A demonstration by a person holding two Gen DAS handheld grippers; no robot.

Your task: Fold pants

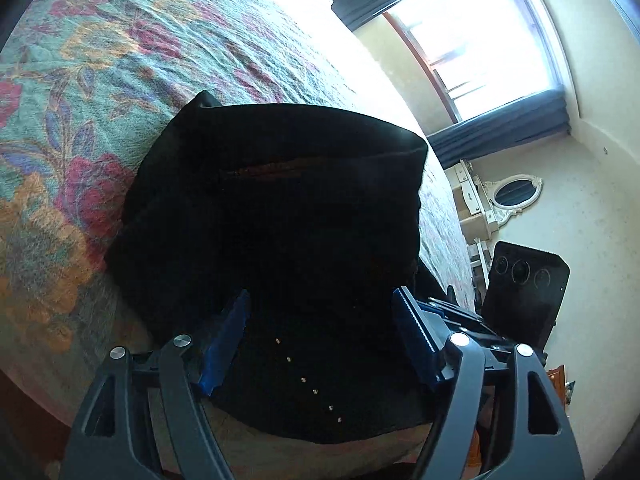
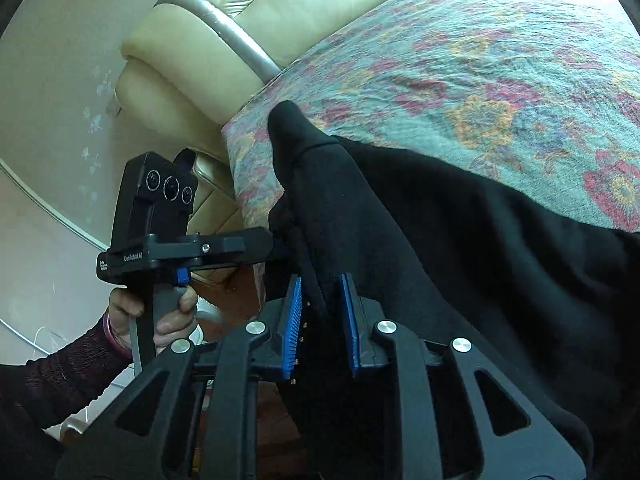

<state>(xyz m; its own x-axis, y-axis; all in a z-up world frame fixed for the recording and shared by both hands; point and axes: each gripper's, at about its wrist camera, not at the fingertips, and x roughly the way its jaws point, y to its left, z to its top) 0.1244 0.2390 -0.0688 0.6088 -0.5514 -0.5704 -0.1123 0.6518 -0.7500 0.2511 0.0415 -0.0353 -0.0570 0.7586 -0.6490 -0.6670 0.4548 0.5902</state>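
Observation:
Black pants lie bunched on a floral bedspread near the bed's edge. My left gripper is open, its blue pads wide apart on either side of the fabric. In the right wrist view the pants drape over the bed edge. My right gripper has its blue pads close together with a fold of the pants between them. The left gripper also shows there, reaching into the pants' edge.
The bedspread covers the bed. A cream padded headboard stands at the bed's end. A bright window, a dark curtain and a white dresser with mirror are beyond the bed. The right gripper's body is nearby.

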